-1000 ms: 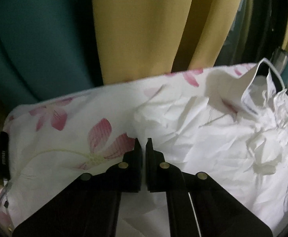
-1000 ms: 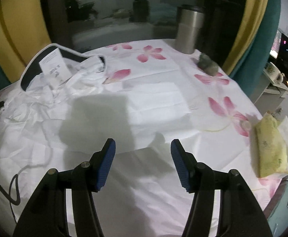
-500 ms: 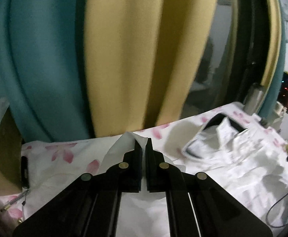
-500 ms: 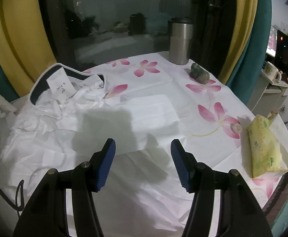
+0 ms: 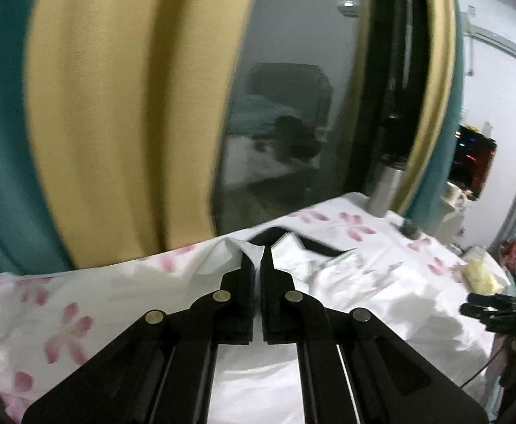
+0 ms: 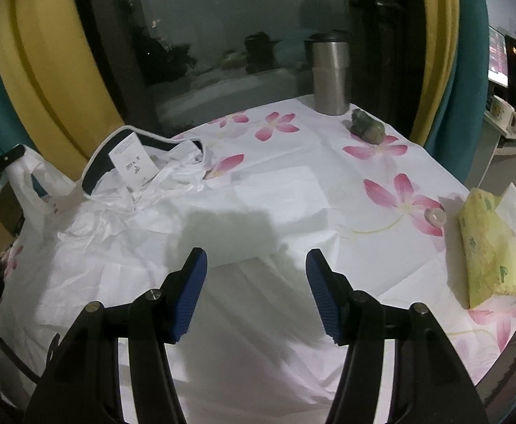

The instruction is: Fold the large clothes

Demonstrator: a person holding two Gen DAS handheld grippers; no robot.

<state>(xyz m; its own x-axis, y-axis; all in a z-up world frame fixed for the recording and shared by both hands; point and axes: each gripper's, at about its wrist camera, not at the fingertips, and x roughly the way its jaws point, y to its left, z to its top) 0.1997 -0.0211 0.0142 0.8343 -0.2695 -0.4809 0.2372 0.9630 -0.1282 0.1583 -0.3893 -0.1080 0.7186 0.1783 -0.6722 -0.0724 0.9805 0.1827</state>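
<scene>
Pinching a fold of the white garment point(image 5: 357, 282), the left gripper point(image 5: 257, 251) holds it lifted off the floral cloth point(image 6: 381, 162). The right gripper point(image 6: 256, 265) hangs spread and empty over the garment's crumpled body, near the tissue pack point(image 6: 487, 247).

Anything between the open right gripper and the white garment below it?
Nothing visible. The right gripper hangs with jaws apart over bare white garment fabric; steel tumbler, yellow tissue pack and small green stone sit off to the side.
</scene>
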